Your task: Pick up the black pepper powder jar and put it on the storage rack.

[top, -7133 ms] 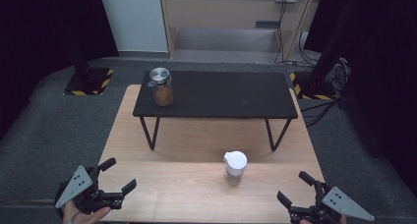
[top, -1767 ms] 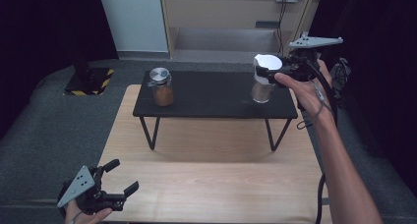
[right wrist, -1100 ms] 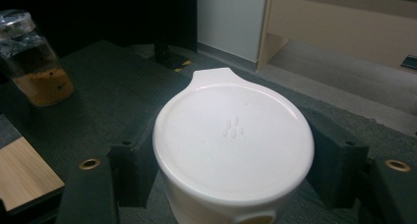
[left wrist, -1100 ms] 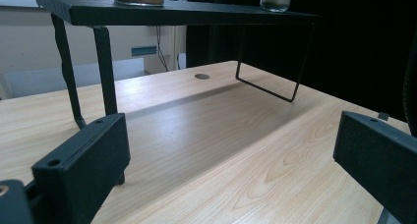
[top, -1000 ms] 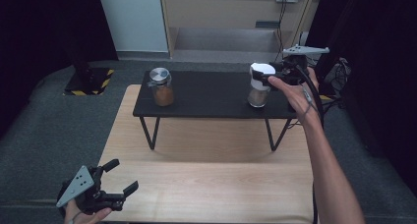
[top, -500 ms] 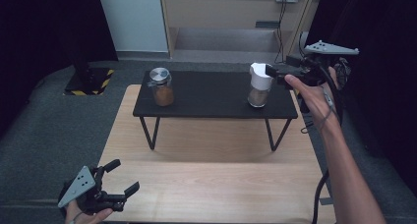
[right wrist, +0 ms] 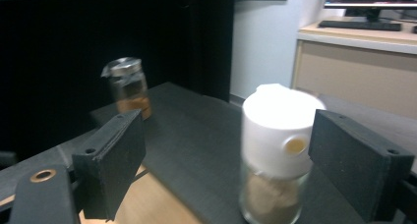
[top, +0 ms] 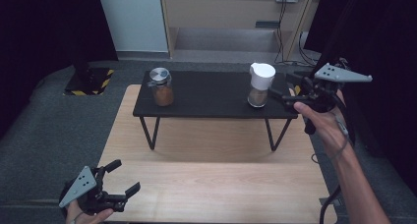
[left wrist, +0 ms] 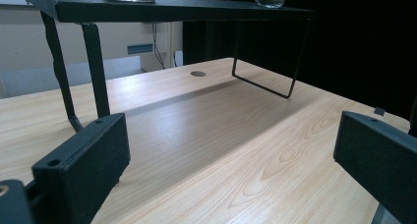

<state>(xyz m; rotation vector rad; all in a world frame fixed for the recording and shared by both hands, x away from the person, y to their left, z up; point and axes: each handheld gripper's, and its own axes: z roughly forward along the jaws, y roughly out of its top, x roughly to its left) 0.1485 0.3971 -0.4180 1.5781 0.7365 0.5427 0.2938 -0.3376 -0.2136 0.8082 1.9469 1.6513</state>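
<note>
The right tongs (top: 279, 97) have drawn back, released, from the upright white-lidded jar (top: 260, 85); left tongs (top: 118, 177) spread

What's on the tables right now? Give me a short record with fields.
Shelf: low black table standing on a light wooden table
Right item: glass jar with white cap, upright on the shelf
Left item: glass jar with metal lid, brown contents
Right tool: open, beside the white-capped jar, not gripping it
Left tool: open, over the wooden table's near corner

No readable text, label or number anywhere.
</note>
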